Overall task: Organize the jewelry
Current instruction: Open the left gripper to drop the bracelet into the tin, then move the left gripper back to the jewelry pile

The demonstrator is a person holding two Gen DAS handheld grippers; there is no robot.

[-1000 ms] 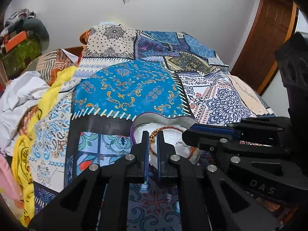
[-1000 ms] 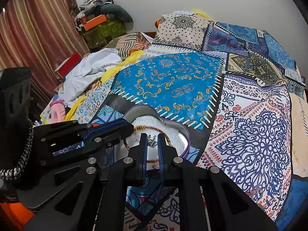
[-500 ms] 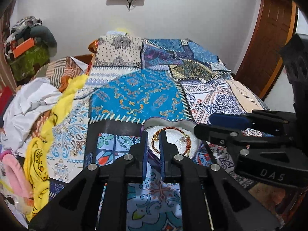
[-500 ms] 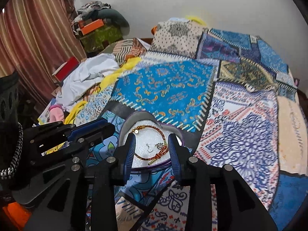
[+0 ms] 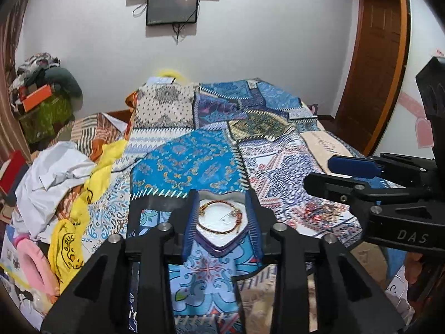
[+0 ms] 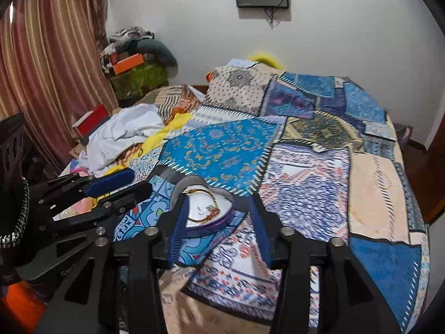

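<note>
L gripper [image 5: 222,217] jaws opening, nothing between the pads, raised off the bed [image 5: 194,164]. Straight ahead past the tips: heart-shaped box [image 5: 219,246] w/ white lining, lying flat on the quilt. Bracelet [image 5: 219,217] in it, red-brown w/ gold bits; a small silver piece beside it, too small to tell. R gripper [image 5: 331,172] off to the right, tips pointing left, jaws apart, empty. Far left of gripper: yellow cloth [image 5: 72,222], white cloth [image 5: 47,178]. Ahead on the wall: screen [image 5: 172,7].
</note>
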